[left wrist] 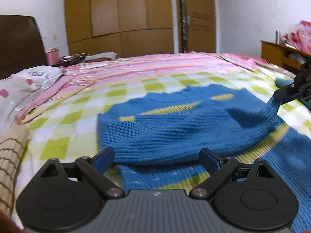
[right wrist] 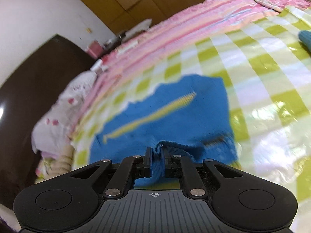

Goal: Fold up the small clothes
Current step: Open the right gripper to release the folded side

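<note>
A blue knit sweater (left wrist: 175, 128) with yellow stripes lies on the green-and-white checked bed sheet (left wrist: 68, 116), its far half folded over the near half. My left gripper (left wrist: 157, 155) is open just above the near folded edge, with its fingers either side of the knit and not pressing it. At the right, my right gripper (left wrist: 276, 97) pinches a corner of the sweater and lifts it into a taut peak. In the right wrist view the right gripper (right wrist: 157, 155) is shut on a bunch of blue knit, with the rest of the sweater (right wrist: 175, 112) spread beyond on the sheet (right wrist: 262, 77).
A pink striped blanket (left wrist: 155, 66) covers the far bed. A white cloth with pink dots (left wrist: 23, 81) and a rolled woven mat (left wrist: 9, 155) lie at the left. A teal item (left wrist: 281, 82) sits at the right. A dark headboard (left wrist: 17, 38) and a wooden wardrobe (left wrist: 120, 19) stand behind.
</note>
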`<state>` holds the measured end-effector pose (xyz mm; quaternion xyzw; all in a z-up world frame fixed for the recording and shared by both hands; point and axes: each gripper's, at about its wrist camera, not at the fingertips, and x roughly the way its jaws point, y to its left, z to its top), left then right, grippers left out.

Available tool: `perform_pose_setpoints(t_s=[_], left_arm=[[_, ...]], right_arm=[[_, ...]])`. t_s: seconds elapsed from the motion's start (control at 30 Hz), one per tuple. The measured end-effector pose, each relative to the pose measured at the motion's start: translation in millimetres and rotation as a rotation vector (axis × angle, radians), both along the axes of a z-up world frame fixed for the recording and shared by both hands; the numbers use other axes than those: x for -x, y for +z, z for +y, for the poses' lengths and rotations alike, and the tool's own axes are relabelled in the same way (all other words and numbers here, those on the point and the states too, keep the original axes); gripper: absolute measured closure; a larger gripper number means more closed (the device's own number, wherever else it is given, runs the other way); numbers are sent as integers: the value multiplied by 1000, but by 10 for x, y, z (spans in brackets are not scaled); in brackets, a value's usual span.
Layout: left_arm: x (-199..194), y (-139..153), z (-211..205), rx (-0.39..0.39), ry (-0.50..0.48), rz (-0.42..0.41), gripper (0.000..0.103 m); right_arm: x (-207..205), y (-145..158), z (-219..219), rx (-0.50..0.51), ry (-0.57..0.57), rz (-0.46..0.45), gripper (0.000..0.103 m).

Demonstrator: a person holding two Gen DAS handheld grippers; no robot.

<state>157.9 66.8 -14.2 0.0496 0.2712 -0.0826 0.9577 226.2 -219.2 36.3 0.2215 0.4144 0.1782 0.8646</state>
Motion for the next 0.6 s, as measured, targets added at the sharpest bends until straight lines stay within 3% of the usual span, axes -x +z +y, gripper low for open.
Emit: perform_pose_setpoints(t_s=[0.3, 0.4, 0.6], left_arm=[[-8, -6, 38, 42, 2, 26, 4], [-41, 2, 103, 80, 23, 33, 4], [-71, 1, 156, 91, 51, 34, 4]], right_arm=[[19, 34, -178, 24, -65, -52, 80], [-67, -65, -169, 63, -71, -41, 72], [-211, -316, -8, 150, -33, -25, 72]])
